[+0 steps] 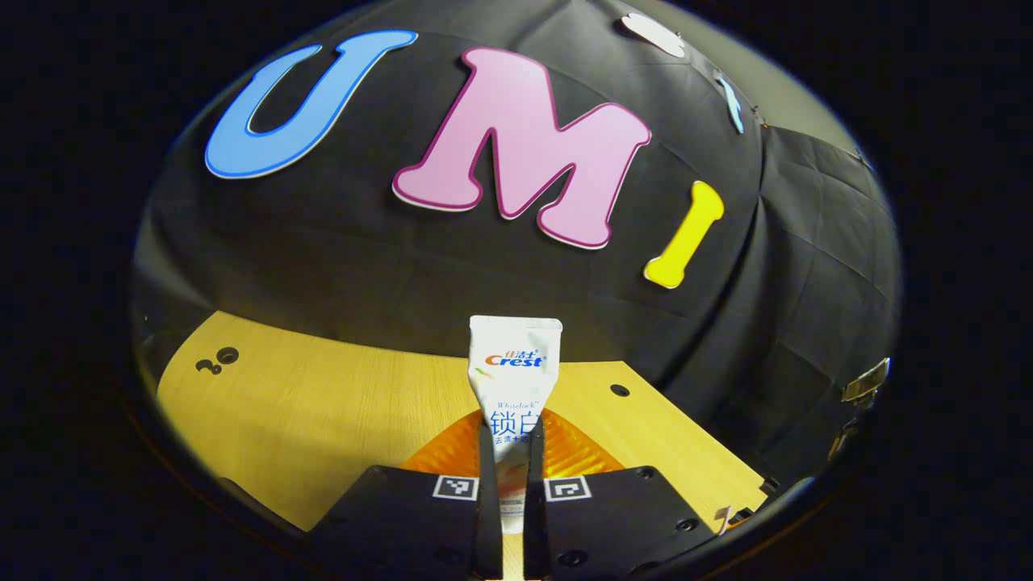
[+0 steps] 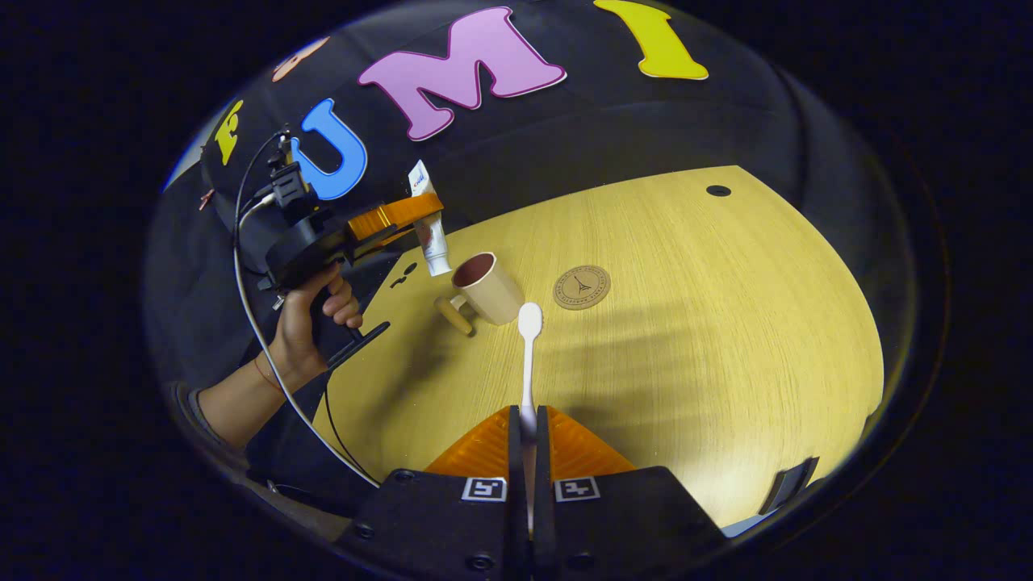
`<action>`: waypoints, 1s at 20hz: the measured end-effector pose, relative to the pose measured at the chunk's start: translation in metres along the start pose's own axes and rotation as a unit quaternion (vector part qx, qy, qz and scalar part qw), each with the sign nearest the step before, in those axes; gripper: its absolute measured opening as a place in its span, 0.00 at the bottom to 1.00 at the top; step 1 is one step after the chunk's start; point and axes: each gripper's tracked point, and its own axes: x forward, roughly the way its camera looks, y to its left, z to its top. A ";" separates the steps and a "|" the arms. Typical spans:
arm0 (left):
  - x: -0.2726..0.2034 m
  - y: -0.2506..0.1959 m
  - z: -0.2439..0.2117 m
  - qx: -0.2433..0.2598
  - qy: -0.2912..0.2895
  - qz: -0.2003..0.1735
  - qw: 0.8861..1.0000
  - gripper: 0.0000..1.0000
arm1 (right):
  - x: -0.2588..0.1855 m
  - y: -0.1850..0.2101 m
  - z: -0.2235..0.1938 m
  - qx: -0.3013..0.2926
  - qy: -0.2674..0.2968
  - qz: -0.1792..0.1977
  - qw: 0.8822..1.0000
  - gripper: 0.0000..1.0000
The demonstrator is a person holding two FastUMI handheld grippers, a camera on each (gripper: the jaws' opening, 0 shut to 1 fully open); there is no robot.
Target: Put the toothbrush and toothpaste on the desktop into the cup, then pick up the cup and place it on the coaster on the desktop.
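Observation:
In the left gripper view my left gripper (image 1: pixel 512 476) is shut on a white toothpaste tube (image 1: pixel 514 367), which stands upright above the fingers. The right gripper view has that left gripper (image 2: pixel 403 214) farther off, held by a hand, with the toothpaste tube (image 2: pixel 430 234) hanging just above and left of a beige cup (image 2: pixel 488 286). The cup stands upright on the wooden desktop (image 2: pixel 686 347), handle toward the near left. My right gripper (image 2: pixel 527 440) is shut on a white toothbrush (image 2: pixel 529 355), head pointing toward the cup. A round brown coaster (image 2: pixel 582 286) lies right of the cup.
The wooden desktop (image 1: pixel 323 420) has small dark holes near its far corners. A person's hand and forearm (image 2: pixel 282 347) with a trailing cable sit at the left of the right gripper view. Black cloth walls the booth behind the desk.

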 end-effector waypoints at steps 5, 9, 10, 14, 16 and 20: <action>0.027 0.022 -0.024 -0.009 0.027 0.027 0.999 0.15 | 0.004 -0.023 0.006 0.020 0.000 -0.010 1.000 0.07; 0.036 0.025 -0.037 -0.016 0.045 0.020 0.999 0.19 | 0.010 -0.030 0.010 0.030 -0.001 -0.012 0.999 0.07; 0.036 0.027 -0.039 -0.010 0.048 0.027 0.998 0.20 | 0.010 -0.029 0.010 0.032 -0.003 -0.012 0.999 0.07; 0.038 0.021 -0.046 0.011 0.061 0.026 0.998 0.22 | 0.012 -0.028 0.011 0.033 -0.006 -0.010 0.999 0.07; 0.041 0.018 -0.051 0.027 0.071 0.027 0.997 0.25 | 0.012 -0.026 0.010 0.035 -0.008 -0.008 0.999 0.07; 0.052 0.012 -0.059 0.047 0.092 0.029 0.994 0.39 | 0.012 -0.023 0.008 0.037 -0.013 -0.003 0.999 0.07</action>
